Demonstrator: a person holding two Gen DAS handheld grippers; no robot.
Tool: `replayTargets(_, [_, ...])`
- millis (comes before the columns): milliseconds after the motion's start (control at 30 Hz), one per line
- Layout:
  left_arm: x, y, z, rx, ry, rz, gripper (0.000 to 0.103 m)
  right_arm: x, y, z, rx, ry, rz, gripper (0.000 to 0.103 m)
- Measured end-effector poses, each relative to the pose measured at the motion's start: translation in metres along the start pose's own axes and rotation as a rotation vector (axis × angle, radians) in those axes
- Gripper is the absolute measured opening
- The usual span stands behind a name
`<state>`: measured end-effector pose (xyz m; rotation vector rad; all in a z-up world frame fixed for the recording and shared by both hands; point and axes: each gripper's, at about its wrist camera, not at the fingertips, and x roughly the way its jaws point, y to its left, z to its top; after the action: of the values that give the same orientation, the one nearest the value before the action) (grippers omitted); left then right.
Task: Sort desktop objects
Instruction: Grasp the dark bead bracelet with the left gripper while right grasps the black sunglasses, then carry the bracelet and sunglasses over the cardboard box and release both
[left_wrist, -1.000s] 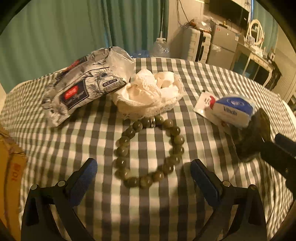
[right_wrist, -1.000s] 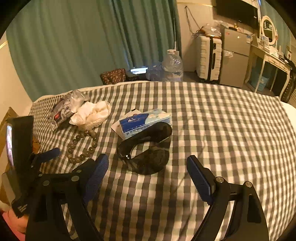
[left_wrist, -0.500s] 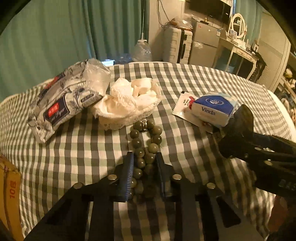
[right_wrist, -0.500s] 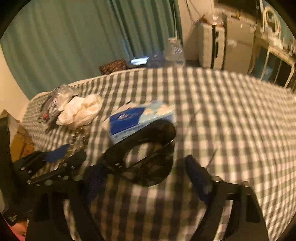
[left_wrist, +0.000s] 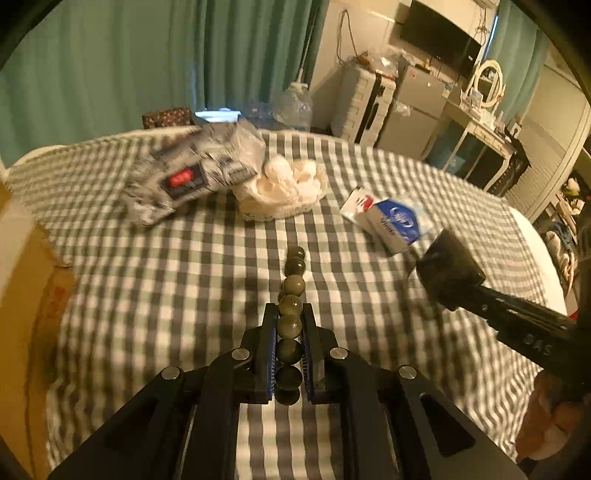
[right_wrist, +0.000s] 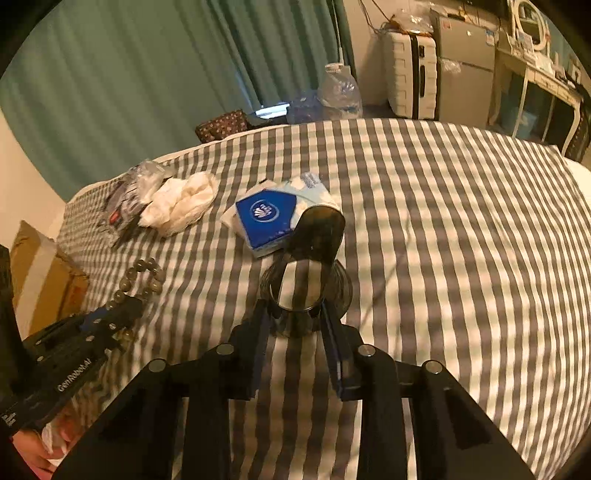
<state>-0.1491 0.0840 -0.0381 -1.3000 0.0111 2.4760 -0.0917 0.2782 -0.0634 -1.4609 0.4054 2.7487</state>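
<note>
My left gripper (left_wrist: 289, 317) is shut on a green bead bracelet (left_wrist: 291, 295), squeezed into a line and lifted off the checked cloth; it also shows in the right wrist view (right_wrist: 140, 280). My right gripper (right_wrist: 295, 314) is shut on dark sunglasses (right_wrist: 314, 258), held tilted above the cloth; they also show in the left wrist view (left_wrist: 448, 273). A blue tissue pack (right_wrist: 269, 218) lies just behind the sunglasses. A crumpled white cloth (left_wrist: 284, 188) and a black-and-white wipes packet (left_wrist: 192, 181) lie at the far left.
A cardboard box (left_wrist: 29, 295) stands at the left edge of the checked cloth (right_wrist: 461, 240). Beyond the far edge are green curtains, a water bottle (right_wrist: 340, 92), a white suitcase (right_wrist: 406, 74) and cabinets.
My left gripper closed on the bracelet, squeezed it narrow and raised it. My right gripper closed on the sunglasses and lifted them.
</note>
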Motion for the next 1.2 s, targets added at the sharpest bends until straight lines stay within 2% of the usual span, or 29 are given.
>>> replayTargets(200, [-0.059, -0.005, 0.001, 0.028, -0.066, 0.021, 0.011, -0.044, 0.003, -0.02, 0.04, -0.039, 0.035, 0.027])
replayTargets(400, [-0.11, -0.014, -0.001, 0.029, -0.124, 0.03, 0.011, -0.082, 0.022, -0.046, 0.022, -0.045, 0.024, 0.023])
replayTargets(467, [-0.126, -0.015, -0.007, 0.029, -0.146, 0.038, 0.011, -0.088, 0.029, -0.052, 0.011, -0.033, 0.022, 0.017])
replayTargets(500, [-0.129, -0.015, -0.008, 0.029, -0.15, 0.036, 0.011, -0.089, 0.033, -0.056, 0.005, -0.018, 0.026, 0.001])
replayTargets(567, [-0.136, -0.012, -0.013, 0.023, -0.156, 0.037, 0.011, -0.084, 0.034, -0.062, 0.002, 0.032, 0.016, 0.001])
replayTargets(633, [-0.138, -0.01, -0.018, 0.019, -0.15, 0.042, 0.011, -0.075, 0.034, -0.071, -0.008, 0.084, -0.045, 0.001])
replayTargets(667, [-0.139, -0.007, -0.022, 0.017, -0.146, 0.046, 0.011, -0.07, 0.034, -0.075, -0.007, 0.117, -0.033, 0.002])
replayTargets(733, [-0.138, -0.003, -0.027, 0.013, -0.135, 0.048, 0.011, -0.066, 0.031, -0.082, 0.006, 0.162, 0.002, 0.017])
replayTargets(767, [-0.137, -0.001, -0.03, 0.011, -0.13, 0.05, 0.011, -0.067, 0.03, -0.084, 0.012, 0.171, 0.002, 0.047])
replayTargets(800, [-0.134, 0.001, -0.031, 0.003, -0.121, 0.051, 0.011, -0.071, 0.031, -0.088, 0.008, 0.156, -0.008, 0.071])
replayTargets(967, [-0.125, 0.007, -0.039, -0.016, -0.099, 0.038, 0.011, -0.073, 0.051, -0.093, -0.08, 0.132, 0.005, 0.073])
replayTargets(1200, [-0.115, 0.011, -0.046, -0.018, -0.069, 0.039, 0.011, -0.033, 0.084, -0.102, -0.191, 0.188, -0.067, 0.074])
